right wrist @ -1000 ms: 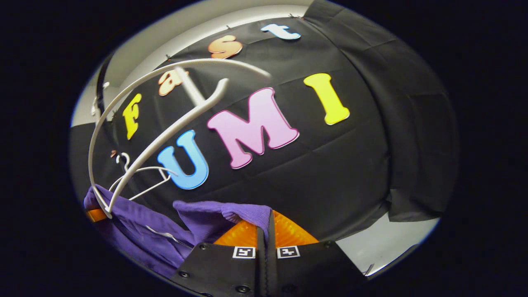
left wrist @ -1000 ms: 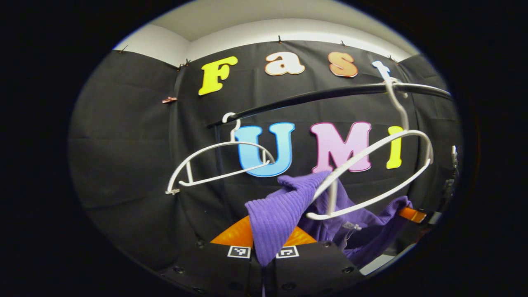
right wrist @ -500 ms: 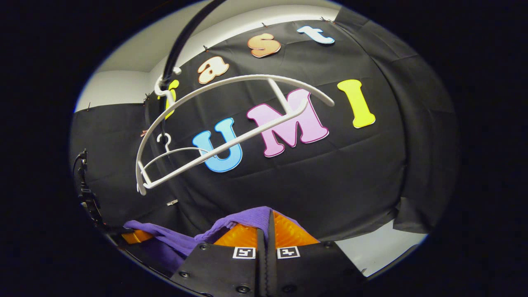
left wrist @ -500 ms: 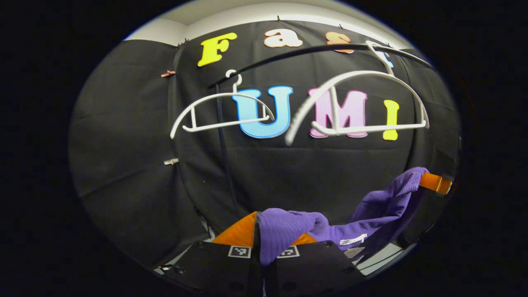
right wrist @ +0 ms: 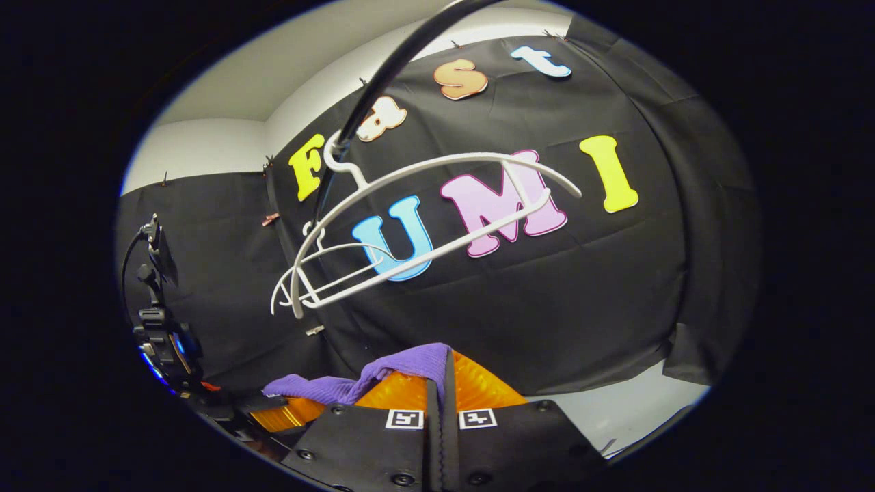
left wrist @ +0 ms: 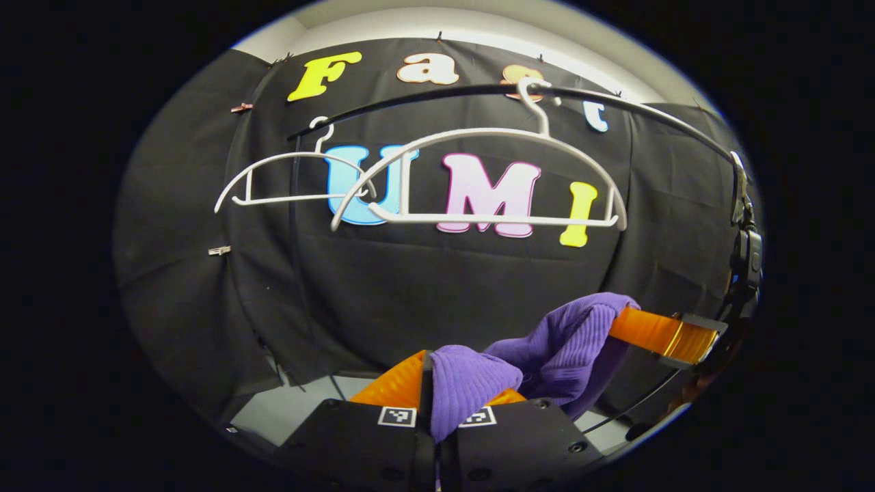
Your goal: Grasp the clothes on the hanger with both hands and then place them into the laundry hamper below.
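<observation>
The purple garment [left wrist: 567, 342] has dropped off the white hanger [left wrist: 478, 178], now bare at 12 o'clock; left gripper [left wrist: 437, 389] and right gripper [right wrist: 442, 383] both clamp it, though a thin pinch could slip before the hamper

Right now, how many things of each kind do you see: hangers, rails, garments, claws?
White hangers: 2, near one, far one
Black rail: 1
Purple garment: 1
Claws: 2, left claw, right claw, both shut on the purple garment
Total: 6
</observation>
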`<state>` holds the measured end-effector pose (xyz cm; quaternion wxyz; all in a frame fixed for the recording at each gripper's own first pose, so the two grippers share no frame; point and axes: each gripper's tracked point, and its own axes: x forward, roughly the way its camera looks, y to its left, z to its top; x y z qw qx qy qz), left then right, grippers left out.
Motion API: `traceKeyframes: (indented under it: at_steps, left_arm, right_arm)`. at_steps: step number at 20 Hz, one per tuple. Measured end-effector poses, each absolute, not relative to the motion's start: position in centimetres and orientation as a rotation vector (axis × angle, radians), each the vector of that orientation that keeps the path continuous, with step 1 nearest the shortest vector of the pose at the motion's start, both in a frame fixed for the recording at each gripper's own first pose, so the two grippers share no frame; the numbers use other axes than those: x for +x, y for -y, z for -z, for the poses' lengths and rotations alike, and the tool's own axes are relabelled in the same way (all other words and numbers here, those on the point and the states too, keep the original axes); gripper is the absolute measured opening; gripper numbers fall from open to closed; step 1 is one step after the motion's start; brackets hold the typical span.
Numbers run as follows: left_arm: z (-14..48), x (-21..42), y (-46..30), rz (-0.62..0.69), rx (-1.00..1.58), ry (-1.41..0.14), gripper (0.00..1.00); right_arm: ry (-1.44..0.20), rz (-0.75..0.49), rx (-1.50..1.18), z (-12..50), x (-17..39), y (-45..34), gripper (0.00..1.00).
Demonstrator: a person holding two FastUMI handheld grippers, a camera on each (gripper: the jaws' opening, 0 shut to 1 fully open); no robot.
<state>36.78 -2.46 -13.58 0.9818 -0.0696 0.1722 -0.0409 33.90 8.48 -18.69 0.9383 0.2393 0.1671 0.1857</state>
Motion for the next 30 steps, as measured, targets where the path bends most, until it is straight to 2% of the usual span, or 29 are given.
traceKeyframes:
  at_steps: [2, 3, 4, 7, 13, 19, 30]
  left_arm:
    - [14.2, 36.9, 3.1, 0.092, -0.157, -0.354, 0.09]
    - [15.0, 37.0, 3.4, 0.093, -0.169, -0.362, 0.09]
    - [16.1, 37.1, 3.7, 0.091, -0.18, -0.377, 0.09]
    - [20.3, 37.4, 4.9, 0.086, -0.225, -0.439, 0.09]
    - [29.1, 36.9, 5.8, 0.058, -0.229, -0.596, 0.09]
    - [37.6, 36.4, 6.3, 0.065, -0.144, -0.773, 0.1]
    - [48.9, 32.2, 4.8, 0.038, -0.074, -1.087, 0.1]
  right_arm:
    - [-0.354, -0.388, 0.479, 19.5, 33.3, -8.5, 0.04]
    - [-0.363, -0.388, 0.474, 20.3, 33.1, -8.3, 0.08]
    - [-0.368, -0.387, 0.467, 21.2, 32.9, -8.2, 0.04]
    - [-0.417, -0.372, 0.429, 25.1, 33.1, -7.5, 0.05]
    - [-0.606, -0.35, 0.389, 34.4, 32.0, -6.5, 0.04]
    - [-0.761, -0.358, 0.24, 43.0, 29.6, -5.0, 0.05]
    - [-1.07, -0.365, 0.141, 53.6, 25.3, -4.0, 0.05]
